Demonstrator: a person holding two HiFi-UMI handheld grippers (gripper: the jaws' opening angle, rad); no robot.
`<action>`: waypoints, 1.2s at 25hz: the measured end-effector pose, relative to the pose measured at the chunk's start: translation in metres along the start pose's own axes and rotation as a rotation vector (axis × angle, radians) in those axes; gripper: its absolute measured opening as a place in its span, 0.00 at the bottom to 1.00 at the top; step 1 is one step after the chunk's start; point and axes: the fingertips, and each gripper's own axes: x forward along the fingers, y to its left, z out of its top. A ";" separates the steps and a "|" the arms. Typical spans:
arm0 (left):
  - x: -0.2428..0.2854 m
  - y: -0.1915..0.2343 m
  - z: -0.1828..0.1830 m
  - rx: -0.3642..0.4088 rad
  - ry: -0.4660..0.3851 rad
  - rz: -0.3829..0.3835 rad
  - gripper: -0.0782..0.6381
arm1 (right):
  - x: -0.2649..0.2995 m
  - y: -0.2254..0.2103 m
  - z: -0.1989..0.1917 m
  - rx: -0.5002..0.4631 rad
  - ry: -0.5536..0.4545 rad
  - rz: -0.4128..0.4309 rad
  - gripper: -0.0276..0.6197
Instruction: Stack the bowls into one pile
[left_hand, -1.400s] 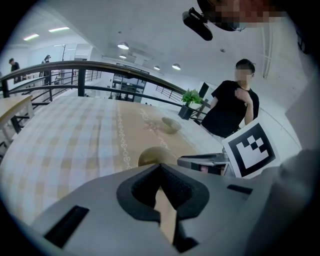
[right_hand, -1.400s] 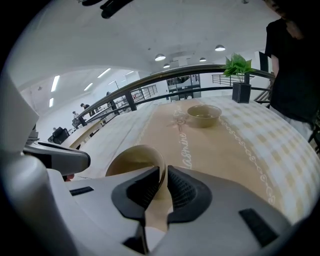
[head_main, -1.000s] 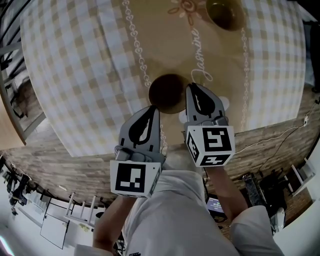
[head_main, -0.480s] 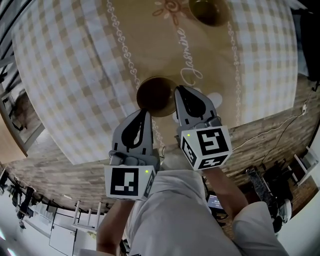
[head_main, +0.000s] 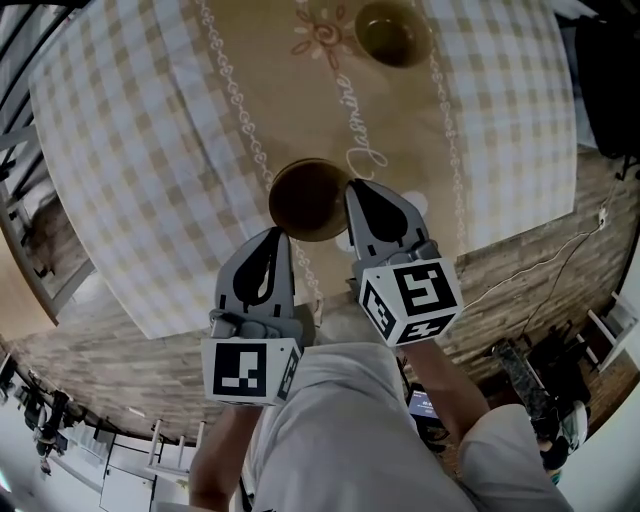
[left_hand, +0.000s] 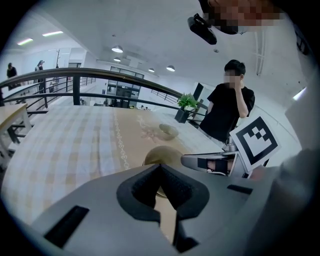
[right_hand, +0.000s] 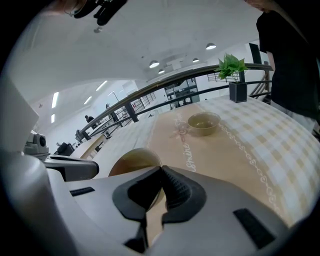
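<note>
Two olive-brown bowls are on a table under a checked cloth with a tan runner. The near bowl (head_main: 308, 198) (right_hand: 131, 161) (left_hand: 162, 154) looks tipped, and my right gripper (head_main: 356, 192) (right_hand: 161, 169) is shut on its right rim. My left gripper (head_main: 277, 237) (left_hand: 161, 165) is shut on nothing and hovers just short of that bowl's near-left edge. The far bowl (head_main: 392, 32) (right_hand: 203, 123) (left_hand: 168, 131) stands upright further along the runner, apart from both grippers.
The table's near edge (head_main: 330, 300) runs just under both grippers, with brick-pattern floor below. A person in black (left_hand: 227, 112) stands at the far right side beside a potted plant (right_hand: 231, 70). A railing (left_hand: 75, 80) lies behind the table, and a chair (left_hand: 12, 125) is on the left.
The table has slid up and left in the head view. The right gripper has stayed on the near bowl's rim, and the bowl now lies slightly closer to the runner's lettering. The left gripper remains shut beside it.
</note>
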 end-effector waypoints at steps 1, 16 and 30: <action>-0.002 -0.002 0.001 0.002 -0.005 -0.001 0.13 | -0.004 0.000 0.000 0.000 -0.004 -0.002 0.10; -0.014 -0.045 0.042 0.038 -0.057 -0.034 0.13 | -0.052 -0.020 0.039 0.018 -0.067 -0.029 0.10; 0.015 -0.090 0.091 0.060 -0.073 -0.056 0.13 | -0.063 -0.070 0.094 0.011 -0.116 -0.053 0.10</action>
